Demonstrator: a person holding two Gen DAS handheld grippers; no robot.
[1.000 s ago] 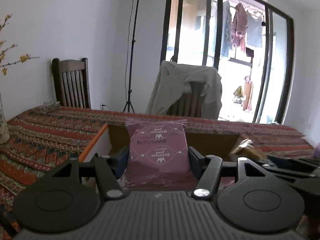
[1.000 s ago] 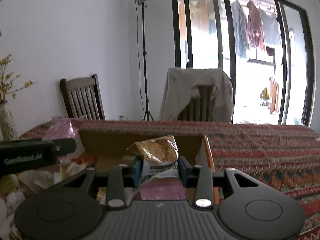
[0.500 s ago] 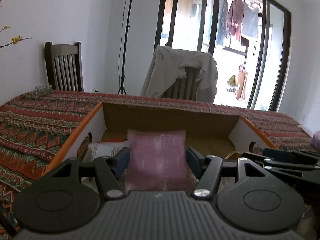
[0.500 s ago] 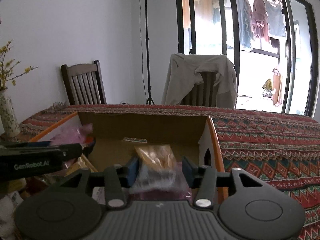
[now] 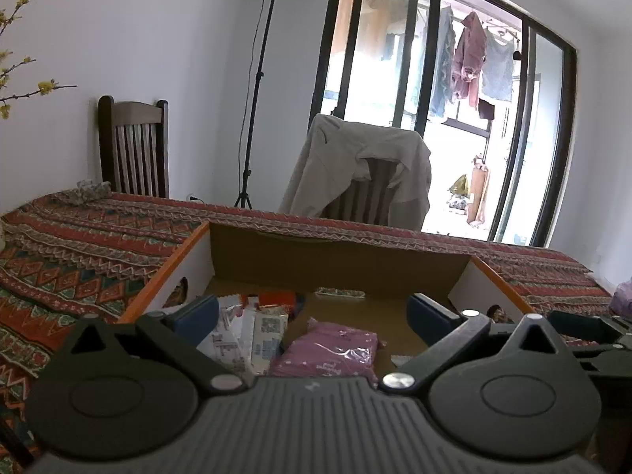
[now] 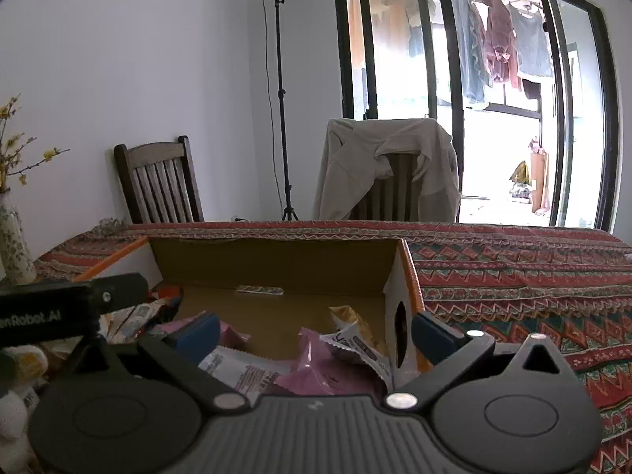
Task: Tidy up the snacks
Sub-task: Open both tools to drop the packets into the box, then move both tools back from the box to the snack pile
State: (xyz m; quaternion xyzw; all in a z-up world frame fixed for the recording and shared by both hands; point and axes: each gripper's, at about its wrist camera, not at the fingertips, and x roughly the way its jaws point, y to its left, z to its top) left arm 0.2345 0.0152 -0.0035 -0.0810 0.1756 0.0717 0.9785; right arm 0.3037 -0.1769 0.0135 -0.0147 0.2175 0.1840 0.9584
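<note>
An open cardboard box (image 5: 335,252) with orange edges stands on the patterned tablecloth and holds several snack packets. My left gripper (image 5: 312,316) hovers over it, its jaws opening wide. A purple packet (image 5: 331,351) lies loose in the box below them, touching neither pad, with white packets (image 5: 245,335) beside it. My right gripper (image 6: 316,331) is over the box's right end (image 6: 399,276), jaws also opening wide. A golden-and-white packet (image 6: 355,335) and a purple packet (image 6: 316,371) lie free beneath it. The left gripper's body (image 6: 59,308) shows at the left.
Behind the table stand a dark wooden chair (image 6: 158,181), a chair draped with a beige jacket (image 6: 387,166) and a lamp tripod (image 6: 280,98). A flowered vase (image 6: 14,245) sits at the table's left edge. Patterned cloth (image 6: 513,276) stretches right of the box.
Both grippers have gone from shut on a packet to wide open. The purple packet and the golden packet have dropped out of the pads and now lie in the box.
</note>
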